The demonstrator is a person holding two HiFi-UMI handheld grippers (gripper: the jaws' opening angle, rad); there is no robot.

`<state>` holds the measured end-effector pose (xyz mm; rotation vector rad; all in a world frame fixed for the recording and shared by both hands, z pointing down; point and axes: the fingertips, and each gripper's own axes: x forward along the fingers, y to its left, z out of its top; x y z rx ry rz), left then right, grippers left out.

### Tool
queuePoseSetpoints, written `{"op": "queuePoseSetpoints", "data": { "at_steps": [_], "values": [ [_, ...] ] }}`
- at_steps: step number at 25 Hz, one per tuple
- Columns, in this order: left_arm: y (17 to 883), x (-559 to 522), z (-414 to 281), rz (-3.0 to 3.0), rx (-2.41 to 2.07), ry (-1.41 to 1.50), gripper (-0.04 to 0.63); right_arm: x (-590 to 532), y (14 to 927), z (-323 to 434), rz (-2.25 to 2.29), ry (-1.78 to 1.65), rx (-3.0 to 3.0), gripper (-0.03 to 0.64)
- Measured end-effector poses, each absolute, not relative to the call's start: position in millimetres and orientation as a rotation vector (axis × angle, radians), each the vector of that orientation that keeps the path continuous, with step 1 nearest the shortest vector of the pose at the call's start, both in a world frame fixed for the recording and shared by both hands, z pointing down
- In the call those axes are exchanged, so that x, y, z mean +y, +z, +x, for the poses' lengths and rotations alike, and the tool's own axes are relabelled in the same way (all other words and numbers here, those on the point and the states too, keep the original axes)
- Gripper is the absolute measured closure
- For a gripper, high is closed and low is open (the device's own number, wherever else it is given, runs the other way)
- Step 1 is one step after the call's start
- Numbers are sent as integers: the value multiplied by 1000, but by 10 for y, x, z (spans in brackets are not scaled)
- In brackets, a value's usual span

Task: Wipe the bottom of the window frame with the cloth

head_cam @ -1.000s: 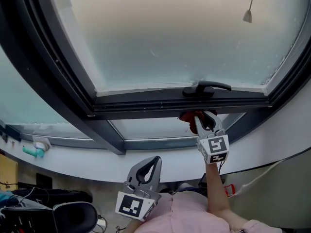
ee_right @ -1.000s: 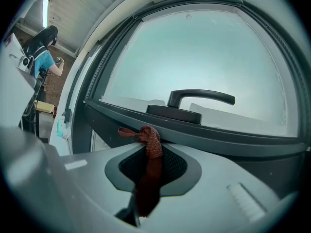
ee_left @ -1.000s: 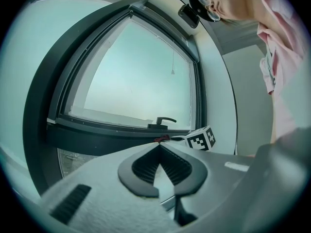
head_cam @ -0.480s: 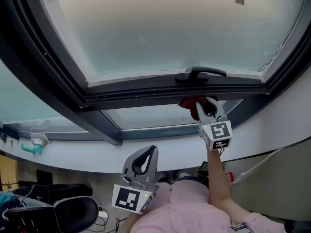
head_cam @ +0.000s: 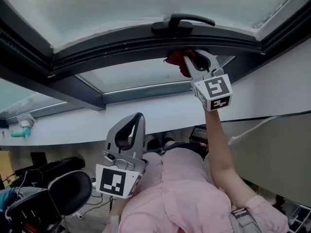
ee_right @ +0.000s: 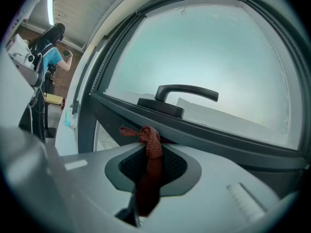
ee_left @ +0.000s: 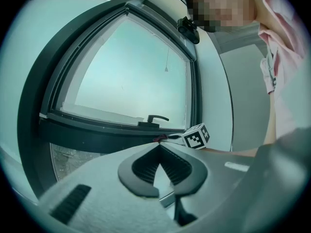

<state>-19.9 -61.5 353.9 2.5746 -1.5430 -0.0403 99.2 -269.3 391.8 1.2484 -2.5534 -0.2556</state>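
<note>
Compared with half a second earlier, the window has slid up the head view and the left gripper (head_cam: 138, 116) now appears larger and higher, while the right gripper (head_cam: 193, 57) stays at the frame under the handle. At far left, a small teal and white fitting (head_cam: 20, 129) sits on the pale sill, with a black office chair (head_cam: 68, 191) nearer, on the floor below. The left gripper (ee_left: 159, 147) is held low and near, in front of the person's pink shirt (head_cam: 184, 193), well apart from the window; its jaws meet at the tips and have hold of nothing. Above it runs the bottom rail of the dark window frame (head_cam: 121, 47), with frosted glass (head_cam: 112, 6) beyond. To the right, the black window handle (head_cam: 182, 21) is mounted on that rail. Just below the handle, the right gripper (ee_right: 150, 147) is raised on an outstretched forearm (head_cam: 216, 144), its jaws closed on a red cloth (ee_right: 150, 171). The upper end of the cloth (head_cam: 174, 59) lies against the underside of the bottom rail (ee_right: 218, 135), beneath the handle (ee_right: 184, 93).
</note>
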Motion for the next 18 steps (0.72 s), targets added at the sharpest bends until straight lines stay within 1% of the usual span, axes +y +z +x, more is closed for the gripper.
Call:
{"op": "queuePoseSetpoints", "data": {
  "at_steps": [18],
  "values": [
    [3547, -534, -32, 2548, -1575, -12, 598, -2721, 3915, 1289, 1246, -265, -2549, 555]
  ]
}}
